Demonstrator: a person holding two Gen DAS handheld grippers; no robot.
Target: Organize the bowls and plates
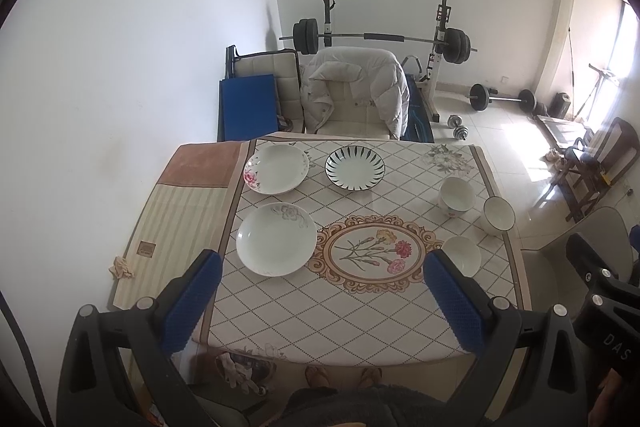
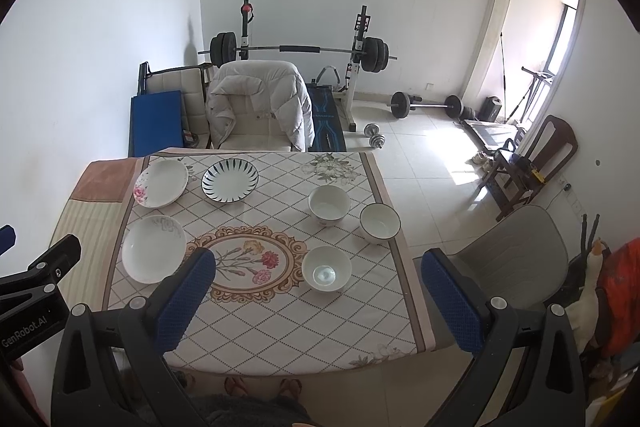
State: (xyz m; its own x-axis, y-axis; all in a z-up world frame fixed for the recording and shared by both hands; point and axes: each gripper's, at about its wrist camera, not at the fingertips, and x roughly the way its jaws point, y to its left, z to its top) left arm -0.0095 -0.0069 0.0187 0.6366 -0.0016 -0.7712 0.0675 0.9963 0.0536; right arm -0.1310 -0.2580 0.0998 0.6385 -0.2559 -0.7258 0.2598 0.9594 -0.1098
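Three plates lie on the table's left half: a white plate with a grey flower [image 1: 276, 239] [image 2: 154, 248] nearest, a pink-flowered plate [image 1: 277, 169] [image 2: 161, 183] behind it, and a dark-striped plate [image 1: 355, 167] [image 2: 230, 181] at the back middle. Three bowls stand on the right half: a plain white bowl [image 1: 462, 255] [image 2: 327, 268] nearest, a dark-rimmed bowl [image 1: 499, 215] [image 2: 379, 223] at the right edge, and a taller white bowl [image 1: 457, 195] [image 2: 329, 205] behind. My left gripper [image 1: 322, 269] and right gripper [image 2: 318, 267] both hover open and empty above the table's near edge.
The table [image 1: 320, 327] wears a diamond-patterned cloth with a flower medallion. A chair draped with a white jacket [image 1: 356, 91] stands behind it, a grey chair [image 2: 516, 259] to its right. A wall runs along the left. Barbell rack [image 1: 380, 39] and weights fill the back.
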